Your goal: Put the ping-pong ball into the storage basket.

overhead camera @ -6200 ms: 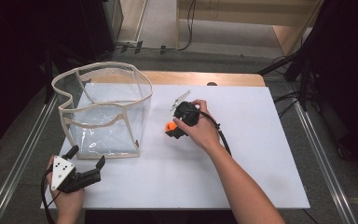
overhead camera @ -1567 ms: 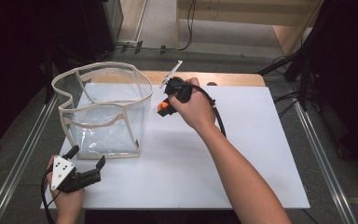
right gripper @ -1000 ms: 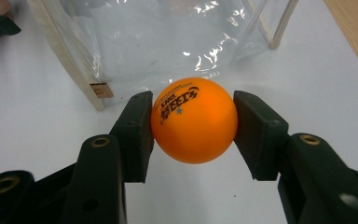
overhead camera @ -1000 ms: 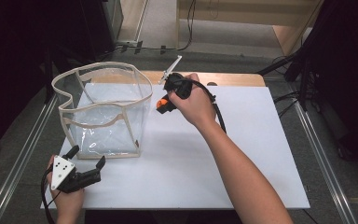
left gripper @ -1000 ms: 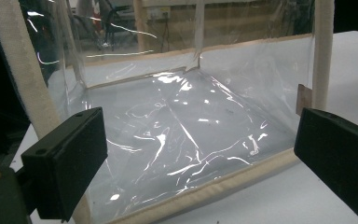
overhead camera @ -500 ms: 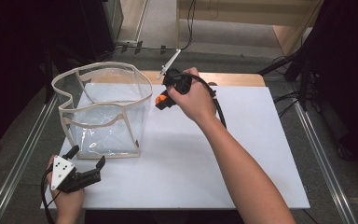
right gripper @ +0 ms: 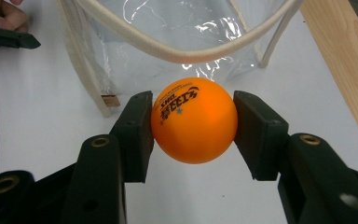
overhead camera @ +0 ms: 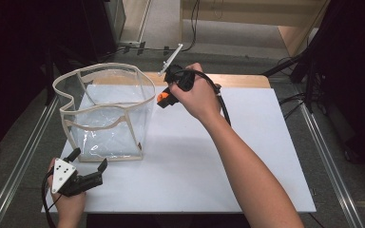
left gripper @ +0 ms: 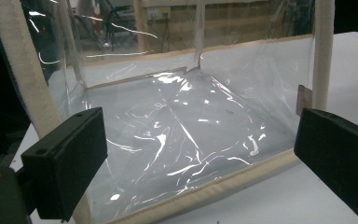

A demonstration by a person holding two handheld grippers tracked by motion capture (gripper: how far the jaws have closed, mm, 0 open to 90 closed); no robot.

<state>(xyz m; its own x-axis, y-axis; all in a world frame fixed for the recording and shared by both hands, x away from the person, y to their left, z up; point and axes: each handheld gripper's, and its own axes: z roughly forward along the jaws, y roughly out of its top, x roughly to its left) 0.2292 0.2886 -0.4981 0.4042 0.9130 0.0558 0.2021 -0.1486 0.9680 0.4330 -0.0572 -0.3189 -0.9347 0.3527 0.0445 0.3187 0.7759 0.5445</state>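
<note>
Glossy orange ball [right gripper: 194,120] between matte black tongs [right gripper: 193,135]

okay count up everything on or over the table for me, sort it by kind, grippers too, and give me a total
Orange ball, printed, clamped between the right gripper's jaws: 1
Clear plastic bag with cream trim, standing open: 1
Grippers: 2, the left gripper open near the bag's front corner, the right gripper raised beside the bag's rim
White mat covering the table: 1
Total: 5

The glossy orange plastic ball [right gripper: 194,120] bears black lettering and a small star. The clear plastic bag [overhead camera: 105,114] has cream fabric edging. The flat rectangular table [overhead camera: 247,156] is white, its far strip pale wood.
</note>
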